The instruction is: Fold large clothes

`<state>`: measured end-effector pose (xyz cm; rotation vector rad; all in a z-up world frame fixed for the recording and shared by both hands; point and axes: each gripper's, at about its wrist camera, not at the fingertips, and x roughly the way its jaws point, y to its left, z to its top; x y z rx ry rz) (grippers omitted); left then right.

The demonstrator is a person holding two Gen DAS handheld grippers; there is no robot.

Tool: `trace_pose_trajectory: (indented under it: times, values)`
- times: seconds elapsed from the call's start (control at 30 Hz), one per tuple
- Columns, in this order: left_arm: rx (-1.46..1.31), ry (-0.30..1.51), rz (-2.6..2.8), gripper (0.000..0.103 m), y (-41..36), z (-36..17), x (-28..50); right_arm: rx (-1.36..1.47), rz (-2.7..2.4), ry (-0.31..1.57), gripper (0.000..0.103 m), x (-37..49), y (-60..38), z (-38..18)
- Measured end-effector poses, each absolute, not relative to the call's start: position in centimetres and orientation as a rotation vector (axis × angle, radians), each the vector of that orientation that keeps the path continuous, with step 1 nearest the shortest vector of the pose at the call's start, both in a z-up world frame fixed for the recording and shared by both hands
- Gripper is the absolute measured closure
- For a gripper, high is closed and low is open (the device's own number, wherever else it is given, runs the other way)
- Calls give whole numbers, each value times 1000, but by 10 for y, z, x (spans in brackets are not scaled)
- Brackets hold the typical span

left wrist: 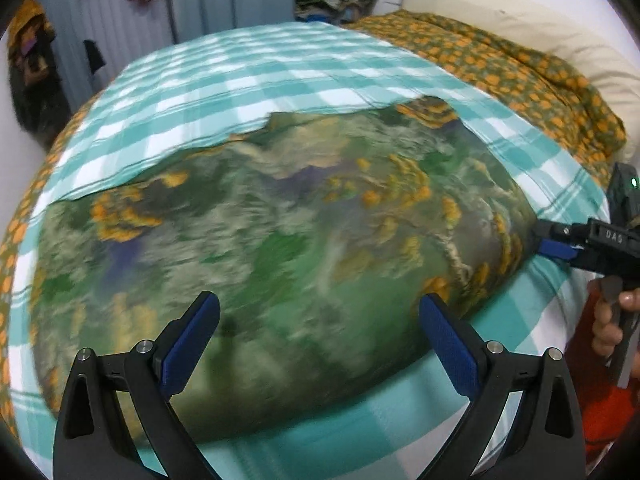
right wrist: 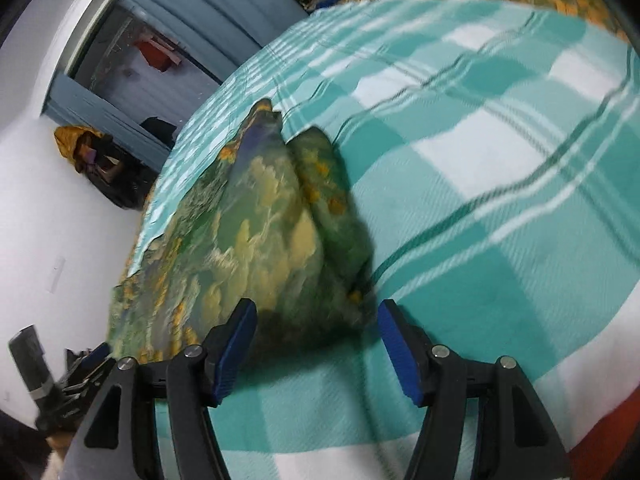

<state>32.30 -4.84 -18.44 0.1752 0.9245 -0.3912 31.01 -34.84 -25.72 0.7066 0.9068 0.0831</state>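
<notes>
A large green garment (left wrist: pixel 280 240) printed with orange and cream flowers lies spread on a teal and white checked blanket (left wrist: pixel 248 76). My left gripper (left wrist: pixel 320 336) hovers open over the garment's near edge, with nothing between its blue pads. In the right wrist view the garment (right wrist: pixel 256 220) is bunched into a fold that runs away from me. My right gripper (right wrist: pixel 316 320) stands open at its near corner; the cloth lies just ahead of the fingertips, not pinched. The right gripper (left wrist: pixel 560 242) also shows in the left wrist view, at the garment's right edge.
An orange-flowered quilt (left wrist: pixel 520 72) and a cream pillow (left wrist: pixel 500 12) lie along the far right of the bed. A pile of clothes (left wrist: pixel 340 0) sits at the far end. A hand (left wrist: pixel 608 324) with a red sleeve holds the right gripper. The left gripper (right wrist: pixel 88 364) shows at the lower left.
</notes>
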Motion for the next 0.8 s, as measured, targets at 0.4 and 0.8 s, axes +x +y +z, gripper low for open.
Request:
trace_pose_trajectory:
  times: [0.4,0.8]
  values:
    - [237,1022,-434,1,-69,-233,333,899,84,907,21,355,-348,-289]
    - [195,1056,-412,13,-41,-179,328,731,127,757,67,345,-334,-246]
